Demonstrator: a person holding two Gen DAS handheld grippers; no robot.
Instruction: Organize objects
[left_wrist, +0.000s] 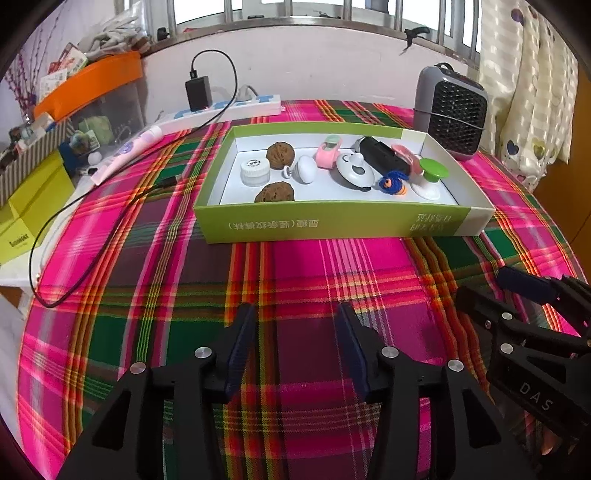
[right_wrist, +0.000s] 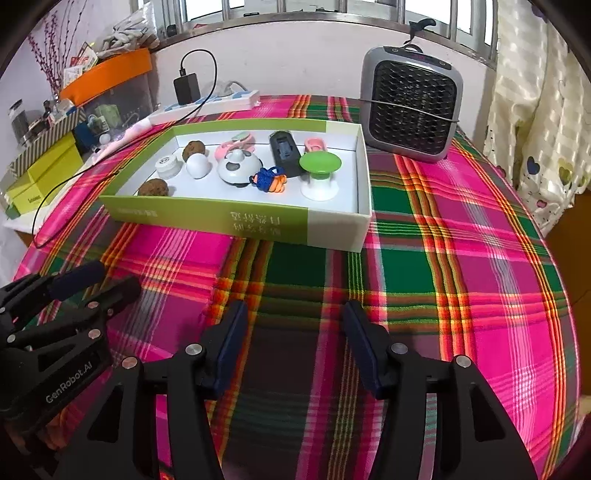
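Observation:
A shallow green and white box (left_wrist: 332, 221) (right_wrist: 236, 221) lies on the plaid cloth and holds several small items: two brown walnuts (left_wrist: 281, 156), a white jar (left_wrist: 254, 170), a white knob (left_wrist: 306, 169), a pink toy (left_wrist: 328, 154), a black block (left_wrist: 384, 155), a blue and orange knot (right_wrist: 269, 180) and a green-topped stand (right_wrist: 319, 173). My left gripper (left_wrist: 297, 314) hovers open over the cloth in front of the box, with nothing between its fingers. My right gripper (right_wrist: 295, 310) is open too, also empty, beside the left one (right_wrist: 74, 288).
A grey fan heater (right_wrist: 412, 103) stands behind the box's right end. A white power strip (left_wrist: 229, 107) with a black charger and a long black cable (left_wrist: 48, 266) lies at the back left. Yellow-green boxes (left_wrist: 29, 206) and an orange-lidded bin (left_wrist: 92, 85) crowd the left side.

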